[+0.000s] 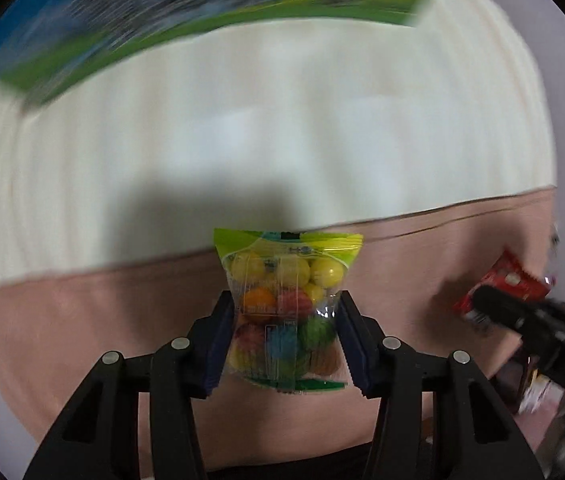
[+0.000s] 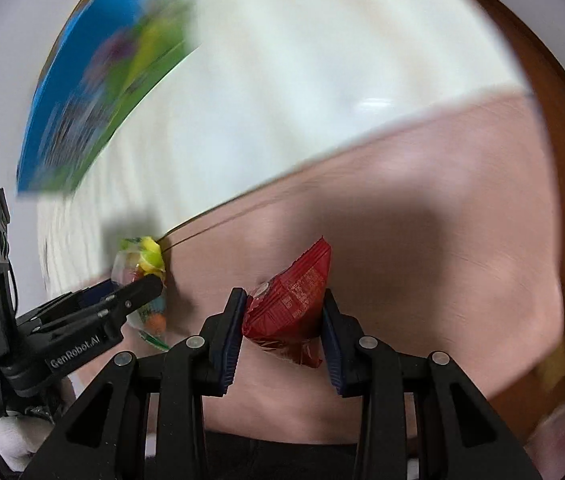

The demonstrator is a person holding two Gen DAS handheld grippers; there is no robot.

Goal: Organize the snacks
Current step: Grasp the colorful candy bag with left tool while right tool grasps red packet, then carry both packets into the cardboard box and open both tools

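Meanwhile left gripper (image 1: 282, 328) clamps an upright gumball bag (image 1: 284, 308); right gripper (image 2: 282, 332) pinches a seemingly tilted red packet (image 2: 290, 304).

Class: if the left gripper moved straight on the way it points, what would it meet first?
Probably the ribbed white mat beyond the clear bag of coloured gumballs that the left gripper holds; depth is unclear.

A blurred blue-green poster (image 1: 202, 12) hangs above a pinkish surface (image 2: 442, 220).
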